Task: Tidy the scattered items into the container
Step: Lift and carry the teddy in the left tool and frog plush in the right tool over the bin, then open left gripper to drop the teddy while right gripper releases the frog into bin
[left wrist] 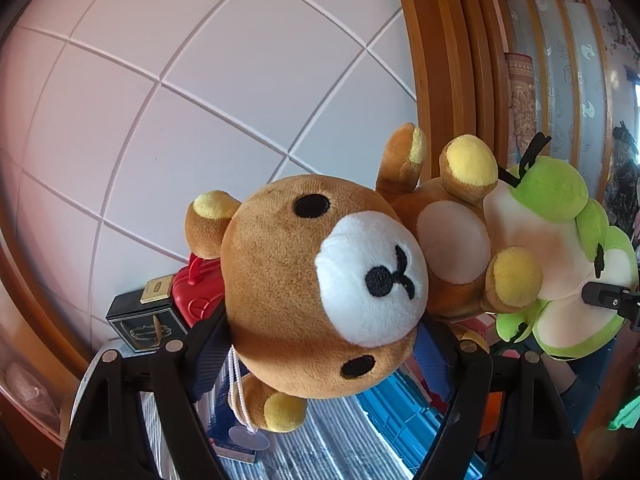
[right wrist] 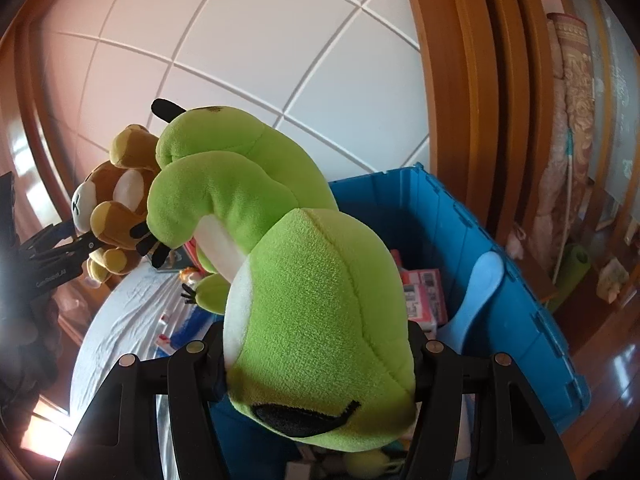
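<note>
- White tiled wall (left wrist: pixel 200 100) is filling the background, with wooden door frames (right wrist: pixel 472 100) off to the side, and you are working over a silvery sheet (right wrist: pixel 120 320) with odds and ends lying on it.
- Your left gripper (left wrist: pixel 320 344) is clamping the brown teddy bear (left wrist: pixel 320 280) by its head, jaws pressed in on both sides, the body hanging out in front.
- Your right gripper (right wrist: pixel 316 364) is squeezing the green frog toy (right wrist: pixel 320 300) around its head, jaws closed on the plush, legs dangling forward.
- Both toys are riding in the air, touching or nearly so in the left view; the blue bin (right wrist: pixel 500 260) is sitting just beyond and right of the frog, already holding pink boxes (right wrist: pixel 424 296) and a blue scoop (right wrist: pixel 476 296).
- You are looking set for the drop: bring the frog fully over the opening before letting go, since those loose legs could catch on the rim.
- Keep the bear clear until the frog is in, so the two are not tangling.
- A red toy case (left wrist: pixel 196 288) and a dark box (left wrist: pixel 144 320) are waiting behind the bear.
</note>
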`<state>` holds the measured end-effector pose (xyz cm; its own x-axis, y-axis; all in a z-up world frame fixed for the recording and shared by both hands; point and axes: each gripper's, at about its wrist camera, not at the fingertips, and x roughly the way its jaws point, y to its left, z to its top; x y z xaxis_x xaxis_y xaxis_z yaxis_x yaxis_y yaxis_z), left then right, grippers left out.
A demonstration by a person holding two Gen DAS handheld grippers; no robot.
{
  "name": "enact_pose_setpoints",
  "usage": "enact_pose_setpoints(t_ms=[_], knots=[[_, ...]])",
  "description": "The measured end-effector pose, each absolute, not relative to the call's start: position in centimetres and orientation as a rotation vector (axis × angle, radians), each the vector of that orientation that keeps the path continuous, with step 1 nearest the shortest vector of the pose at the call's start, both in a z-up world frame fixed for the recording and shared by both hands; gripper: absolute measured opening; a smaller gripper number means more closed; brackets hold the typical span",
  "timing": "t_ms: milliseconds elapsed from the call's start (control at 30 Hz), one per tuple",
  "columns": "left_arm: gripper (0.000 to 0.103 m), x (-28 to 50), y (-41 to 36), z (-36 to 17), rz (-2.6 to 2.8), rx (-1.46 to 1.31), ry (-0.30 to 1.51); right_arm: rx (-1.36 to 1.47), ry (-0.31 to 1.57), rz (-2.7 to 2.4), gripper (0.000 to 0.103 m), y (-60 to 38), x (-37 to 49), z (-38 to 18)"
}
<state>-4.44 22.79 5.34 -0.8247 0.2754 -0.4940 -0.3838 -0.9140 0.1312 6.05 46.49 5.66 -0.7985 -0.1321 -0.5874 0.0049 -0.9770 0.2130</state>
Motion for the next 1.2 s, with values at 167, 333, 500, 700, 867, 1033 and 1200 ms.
enact_pose_setpoints(t_ms=[167,333,500,700,867,1033,1200], knots=[[0.080,-6.2,26.1,5.2,2.637,-0.694,0.329,0.986,-0.342,-2.924,0.060,48.6,6.0,5.4],[0.080,-7.2,28.9,5.2,2.583,-0.677,0.369,0.999,-0.372,-2.960,0.060,50.6,5.9,4.9],[0.080,-8.0,31.0,4.8,2.548,-0.679,0.405,1.029,-0.382,-2.987,0.060,52.3,5.7,4.0],[0.080,-9.1,33.2,4.0,2.516,-0.689,0.421,1.060,-0.393,-3.018,0.060,54.6,4.7,2.7],[0.080,-9.9,34.4,4.0,2.501,-0.682,0.431,1.071,-0.399,-3.030,0.060,55.8,4.1,2.5],[0.081,-10.9,35.1,4.3,2.496,-0.668,0.422,1.069,-0.406,-3.034,0.063,56.7,3.4,2.1],[0.103,-12.3,34.4,5.2,2.514,-0.657,0.335,1.071,-0.317,-3.056,0.103,55.8,2.6,2.3]])
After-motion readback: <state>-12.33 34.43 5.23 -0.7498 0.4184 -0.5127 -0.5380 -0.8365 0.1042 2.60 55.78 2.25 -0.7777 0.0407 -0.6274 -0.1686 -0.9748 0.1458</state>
